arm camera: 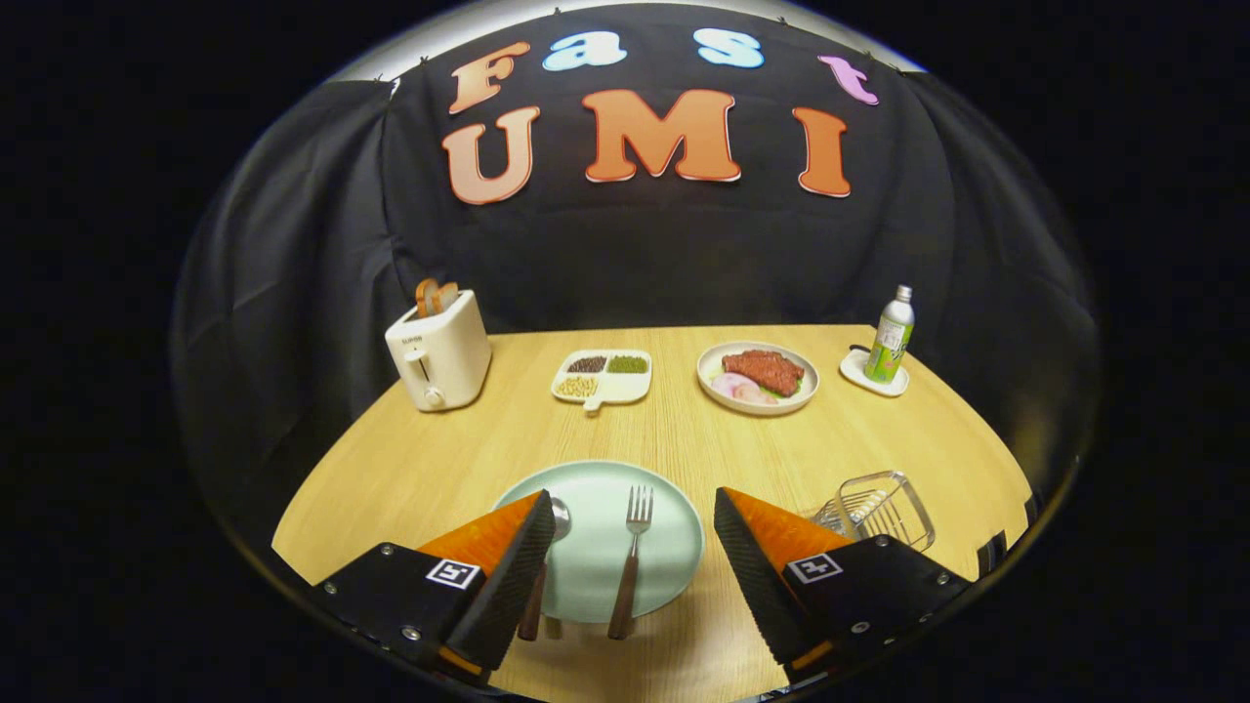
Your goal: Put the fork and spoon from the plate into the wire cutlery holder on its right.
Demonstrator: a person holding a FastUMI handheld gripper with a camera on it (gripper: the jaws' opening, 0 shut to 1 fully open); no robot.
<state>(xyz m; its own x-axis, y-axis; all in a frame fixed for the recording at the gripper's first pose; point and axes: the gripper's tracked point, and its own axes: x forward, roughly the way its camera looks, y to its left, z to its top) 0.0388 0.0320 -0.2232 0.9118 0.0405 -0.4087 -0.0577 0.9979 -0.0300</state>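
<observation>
A pale green plate [674, 547] lies on the wooden table between my fingers. On it rest a fork [631, 561] with a wooden handle and, to its left, a spoon [555, 527] partly hidden behind my left finger. Both handles reach over the plate's near rim. The wire cutlery holder [884, 508] stands to the right of the plate, just beyond my right finger. My gripper [635, 513] hangs above the plate, open wide, with nothing held between the fingers.
Along the far side of the table stand a white toaster [439, 356] with bread in it, a divided dish of beans [603, 377], a plate of meat [759, 377] and a green bottle [891, 337] on a coaster. Black cloth walls close in behind.
</observation>
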